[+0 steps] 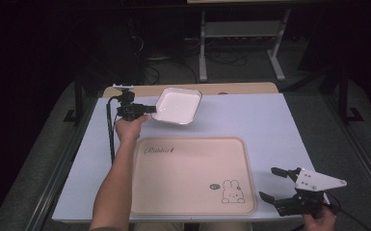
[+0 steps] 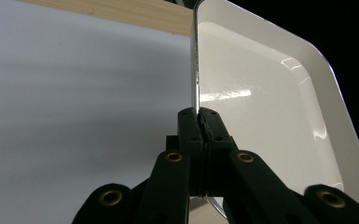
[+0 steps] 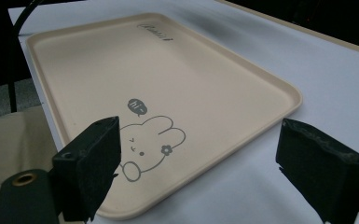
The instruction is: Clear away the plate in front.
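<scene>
While the right gripper (image 1: 272, 183) sits at the lower right of the high view, its jaws are spread wide with nothing between them, pointing left toward the tray (image 1: 192, 209). Right hand (image 1: 321, 219) grips it from the bottom edge, grey plate on top. In the right gripper view both black pads (image 3: 91, 161) frame the tray's near corner and the rabbit drawing (image 3: 149, 142); gripper hovers just beside the tray's right rim, over the white table (image 1: 279, 125).

Tray lies flat, centre-bottom of the high view, beige, nothing on it.

Farther up, left forearm (image 1: 115, 187) runs from the bottom edge up to the upper left, hand (image 1: 129, 129) wrapped around the left gripper (image 1: 150, 109), which points right. Its jaws are clamped on the left rim of the white dish (image 1: 177, 106). Dish is tilted, beyond the tray's far-left corner, near the table's far edge; whether it touches the table I cannot tell. Left gripper view: jaws pinched tight on the thin rim, dish (image 2: 265, 121) standing edge-on to the right of the frame, wooden strip (image 2: 121, 14) at top.
</scene>
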Tool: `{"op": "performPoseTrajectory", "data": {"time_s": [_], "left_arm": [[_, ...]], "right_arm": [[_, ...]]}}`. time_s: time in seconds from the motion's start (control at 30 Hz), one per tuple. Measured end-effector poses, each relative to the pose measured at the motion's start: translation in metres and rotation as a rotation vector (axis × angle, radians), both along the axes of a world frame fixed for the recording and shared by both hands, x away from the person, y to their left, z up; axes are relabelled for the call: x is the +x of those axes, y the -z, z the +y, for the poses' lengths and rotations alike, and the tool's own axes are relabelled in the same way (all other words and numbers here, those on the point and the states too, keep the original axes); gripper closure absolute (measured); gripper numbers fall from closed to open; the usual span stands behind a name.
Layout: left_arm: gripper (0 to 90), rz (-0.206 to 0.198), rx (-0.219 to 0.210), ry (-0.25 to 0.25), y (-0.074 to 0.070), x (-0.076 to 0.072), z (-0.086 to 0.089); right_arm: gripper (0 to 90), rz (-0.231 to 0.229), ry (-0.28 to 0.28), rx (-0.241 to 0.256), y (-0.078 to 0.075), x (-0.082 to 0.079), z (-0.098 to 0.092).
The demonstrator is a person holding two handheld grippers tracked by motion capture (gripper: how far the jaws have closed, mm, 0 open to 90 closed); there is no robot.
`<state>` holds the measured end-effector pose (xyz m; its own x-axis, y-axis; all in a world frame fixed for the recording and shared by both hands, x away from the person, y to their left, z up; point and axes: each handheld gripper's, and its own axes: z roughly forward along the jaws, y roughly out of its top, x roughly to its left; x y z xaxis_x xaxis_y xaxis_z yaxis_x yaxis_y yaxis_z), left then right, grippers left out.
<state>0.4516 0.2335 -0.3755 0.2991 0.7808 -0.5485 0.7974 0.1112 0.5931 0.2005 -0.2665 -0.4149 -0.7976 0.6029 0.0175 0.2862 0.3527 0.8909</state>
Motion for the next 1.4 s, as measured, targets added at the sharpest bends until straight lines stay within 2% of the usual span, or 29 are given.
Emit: {"op": "performPoseTrajectory", "data": {"time_s": [0.43, 0.83, 1.2, 1.3, 1.4], "left_arm": [[88.7, -0.028, -0.022, 0.031, -0.010, -0.024, 0.012], [88.7, -0.028, -0.046, 0.052, -0.004, -0.043, 0.022], [88.7, -0.004, -0.019, 0.102, 0.013, -0.060, 0.016], [88.7, -0.019, 0.033, 0.123, 0.015, -0.067, 0.014], [88.7, -0.019, 0.026, 0.127, 0.018, -0.073, 0.014]], "right_arm": [[13.1, 0.001, 0.014, 0.001, 0.000, 0.000, -0.001], [13.1, 0.003, 0.022, -0.001, 0.000, 0.000, -0.001], [13.1, 0.005, 0.014, -0.008, 0.000, 0.000, 0.001], [13.1, 0.004, 0.011, -0.010, 0.000, 0.000, 0.001], [13.1, 0.003, 0.007, -0.011, 0.000, 0.000, 0.002]]}}
